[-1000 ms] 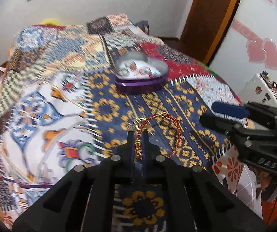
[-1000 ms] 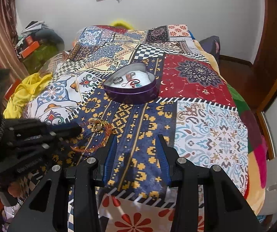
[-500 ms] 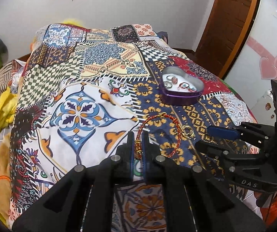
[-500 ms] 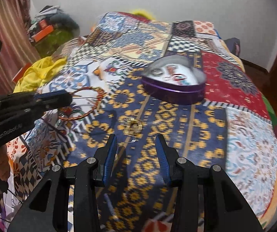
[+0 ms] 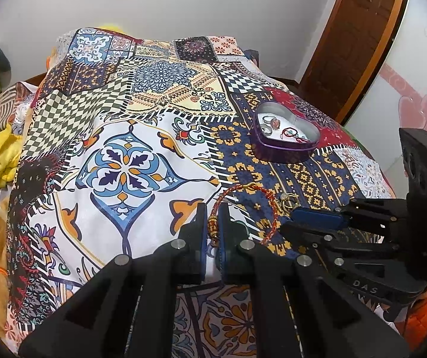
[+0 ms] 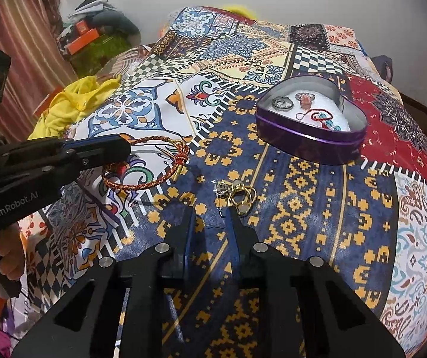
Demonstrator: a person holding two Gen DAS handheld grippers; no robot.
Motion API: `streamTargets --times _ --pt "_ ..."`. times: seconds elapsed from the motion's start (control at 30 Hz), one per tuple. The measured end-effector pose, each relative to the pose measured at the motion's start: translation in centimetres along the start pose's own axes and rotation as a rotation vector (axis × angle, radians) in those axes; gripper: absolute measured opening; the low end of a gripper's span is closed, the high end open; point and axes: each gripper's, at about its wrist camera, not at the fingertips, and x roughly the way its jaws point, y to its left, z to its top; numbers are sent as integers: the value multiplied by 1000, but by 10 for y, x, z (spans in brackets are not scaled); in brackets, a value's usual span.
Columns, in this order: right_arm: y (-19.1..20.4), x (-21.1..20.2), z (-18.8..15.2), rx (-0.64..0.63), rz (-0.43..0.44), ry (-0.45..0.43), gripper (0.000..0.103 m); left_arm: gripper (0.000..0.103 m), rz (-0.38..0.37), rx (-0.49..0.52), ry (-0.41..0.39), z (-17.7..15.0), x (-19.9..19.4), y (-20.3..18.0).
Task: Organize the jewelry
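The left tongs (image 5: 212, 219) reach level over the bed (image 5: 118, 137), pinching a red-and-gold braided bracelet (image 6: 142, 164) that hangs above the quilt. The right tongs (image 6: 209, 219), narrowly parted, hover at gold rings (image 6: 237, 194) lying near the purple heart tin (image 6: 312, 146).

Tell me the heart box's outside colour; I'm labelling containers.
Purple outside, on the heart box; its inner wall is silver. The right wrist view shows it best.
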Motion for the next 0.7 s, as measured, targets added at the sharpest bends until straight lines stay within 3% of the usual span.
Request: streamTargets --times 0.4,0.43,0.7 --pt "8 17 21 -64 -49 21 17 5 -5 -19 -5 2 3 7" --pt "8 17 21 -68 -53 19 12 5 -6 -19 -4 3 3 8" --pt "5 4 19 -46 -64 -12 12 5 -1 -15 -7 7 2 6"
